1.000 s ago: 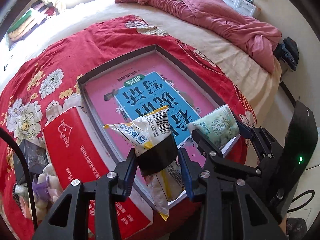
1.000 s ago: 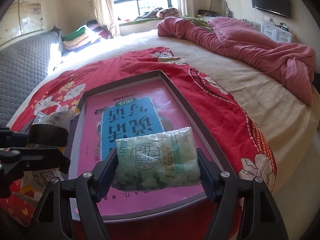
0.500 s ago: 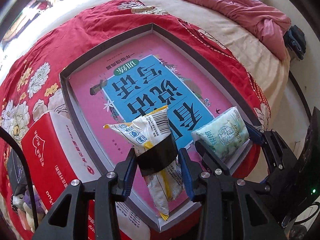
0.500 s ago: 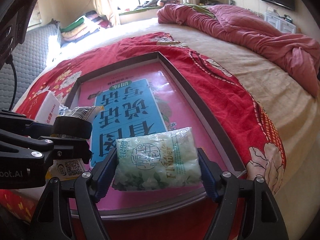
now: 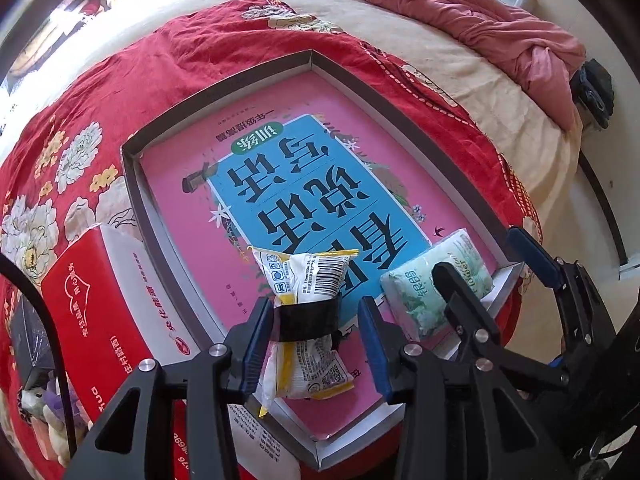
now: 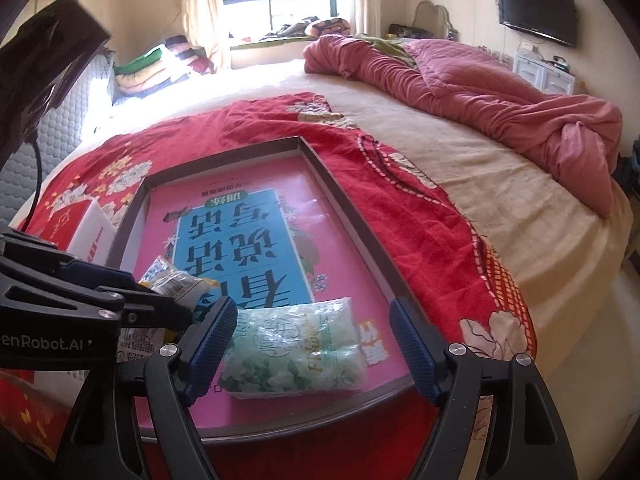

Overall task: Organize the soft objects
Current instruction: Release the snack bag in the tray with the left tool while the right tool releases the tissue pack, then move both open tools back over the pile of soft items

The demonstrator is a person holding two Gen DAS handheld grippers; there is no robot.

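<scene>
A shallow grey-rimmed tray (image 5: 132,184) with a pink and blue printed floor lies on the red floral blanket. A yellow-and-white snack packet (image 5: 312,276) with a black band rests on the tray's near end, between the pads of my left gripper (image 5: 314,332). The jaws are opening, and a gap shows beside the right pad. A pale green packet (image 6: 292,348) lies flat in the tray's near right corner. My right gripper (image 6: 312,344) stands open around it, pads clear of both sides. In the right wrist view the left gripper (image 6: 160,300) is at the left over the snack packet (image 6: 176,280).
A red and white tissue box (image 5: 92,312) lies against the tray's left rim. A plush toy (image 5: 44,412) and a black cable sit at the near left. A crumpled pink quilt (image 6: 500,92) lies far right, and the bed edge drops off to the right.
The right gripper's jaws have spread off the green packet, which now lies in the tray. The left gripper has sunk and tilted down over the tray, and its jaws have loosened around the snack packet.
</scene>
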